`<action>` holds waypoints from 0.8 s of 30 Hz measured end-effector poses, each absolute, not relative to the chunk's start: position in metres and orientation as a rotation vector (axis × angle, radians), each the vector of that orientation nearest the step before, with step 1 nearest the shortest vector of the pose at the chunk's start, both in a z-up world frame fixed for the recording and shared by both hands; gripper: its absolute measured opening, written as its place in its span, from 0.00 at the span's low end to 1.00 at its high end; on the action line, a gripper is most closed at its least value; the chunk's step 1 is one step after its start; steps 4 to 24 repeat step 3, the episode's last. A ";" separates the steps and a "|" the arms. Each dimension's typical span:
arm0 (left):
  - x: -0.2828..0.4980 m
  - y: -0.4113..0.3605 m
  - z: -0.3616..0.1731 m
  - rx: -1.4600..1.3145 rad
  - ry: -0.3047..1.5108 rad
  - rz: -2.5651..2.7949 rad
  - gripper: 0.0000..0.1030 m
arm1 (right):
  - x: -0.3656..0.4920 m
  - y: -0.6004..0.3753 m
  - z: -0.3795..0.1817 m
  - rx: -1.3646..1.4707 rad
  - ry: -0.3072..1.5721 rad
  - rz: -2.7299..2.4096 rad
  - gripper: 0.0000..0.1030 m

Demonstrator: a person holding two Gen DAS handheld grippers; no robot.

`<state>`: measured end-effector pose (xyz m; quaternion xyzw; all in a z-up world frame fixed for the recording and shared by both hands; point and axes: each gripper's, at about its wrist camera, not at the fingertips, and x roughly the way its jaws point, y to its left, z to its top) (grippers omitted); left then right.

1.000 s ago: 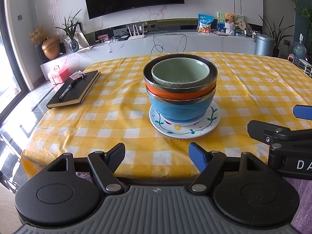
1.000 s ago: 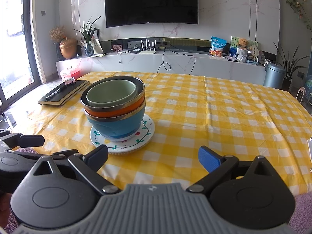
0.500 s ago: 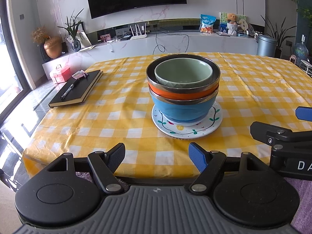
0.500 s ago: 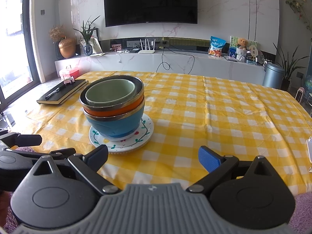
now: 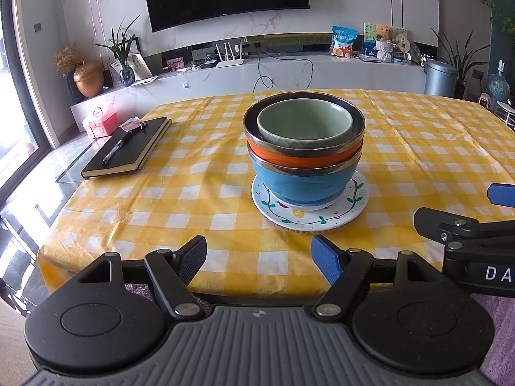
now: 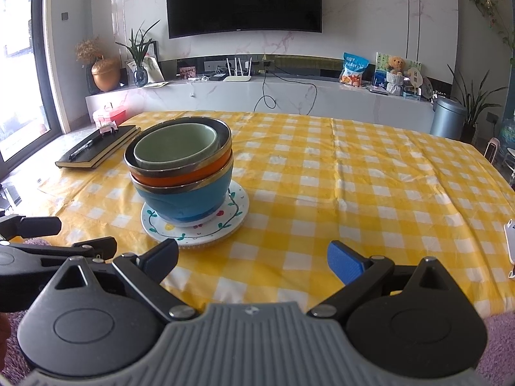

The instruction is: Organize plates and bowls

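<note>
the green bowl (image 5: 304,124) sits nested in the orange bowl (image 5: 302,158), which sits in the blue bowl (image 5: 304,181), all on the painted plate (image 5: 325,215) mid-bench. both the left gripper (image 5: 259,255) and right gripper (image 6: 252,259) hang at the near edge, fingers spread wide, holding nothing. judging by this, the stack looks finished; any further lift should take the plate rim from both sides, level. a notebook (image 5: 128,149) with a pen (image 5: 116,148) lies well apart to the left, blocking nothing.

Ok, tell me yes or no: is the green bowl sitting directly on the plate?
No, the green bowl is nested at the top, inside the orange bowl, with the blue bowl on the plate.
</note>
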<state>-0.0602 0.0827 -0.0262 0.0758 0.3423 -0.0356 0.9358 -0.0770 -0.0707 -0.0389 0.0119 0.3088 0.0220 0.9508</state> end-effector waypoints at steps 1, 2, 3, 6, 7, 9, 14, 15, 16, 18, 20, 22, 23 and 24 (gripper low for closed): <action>-0.061 0.083 -0.026 0.152 0.698 -0.074 0.85 | -0.077 -0.071 -0.039 0.024 0.628 0.045 0.94; -0.061 0.083 -0.025 0.151 0.697 -0.073 0.85 | -0.077 -0.071 -0.039 0.024 0.629 0.045 0.94; -0.061 0.083 -0.025 0.150 0.697 -0.071 0.85 | -0.077 -0.070 -0.039 0.024 0.629 0.045 0.94; -0.061 0.083 -0.025 0.150 0.697 -0.071 0.85 | -0.077 -0.070 -0.039 0.024 0.629 0.045 0.94; -0.061 0.083 -0.025 0.150 0.697 -0.071 0.85 | -0.077 -0.070 -0.039 0.024 0.629 0.045 0.94; -0.061 0.083 -0.025 0.150 0.697 -0.071 0.85 | -0.077 -0.070 -0.039 0.024 0.629 0.045 0.94; -0.061 0.083 -0.025 0.150 0.697 -0.071 0.85 | -0.077 -0.070 -0.039 0.024 0.629 0.045 0.94; -0.061 0.083 -0.025 0.150 0.697 -0.071 0.85 | -0.077 -0.070 -0.039 0.024 0.629 0.045 0.94; -0.061 0.083 -0.025 0.150 0.697 -0.071 0.85 | -0.077 -0.070 -0.039 0.024 0.629 0.045 0.94; -0.061 0.083 -0.025 0.150 0.697 -0.071 0.85 | -0.077 -0.070 -0.039 0.024 0.629 0.045 0.94; -0.061 0.083 -0.025 0.150 0.697 -0.071 0.85 | -0.077 -0.070 -0.039 0.024 0.629 0.045 0.94; -0.061 0.083 -0.025 0.150 0.697 -0.071 0.85 | -0.077 -0.070 -0.039 0.024 0.629 0.045 0.94; -0.061 0.083 -0.025 0.150 0.697 -0.071 0.85 | -0.077 -0.070 -0.039 0.024 0.629 0.045 0.94; -0.061 0.083 -0.025 0.150 0.697 -0.071 0.85 | -0.077 -0.070 -0.039 0.024 0.629 0.045 0.94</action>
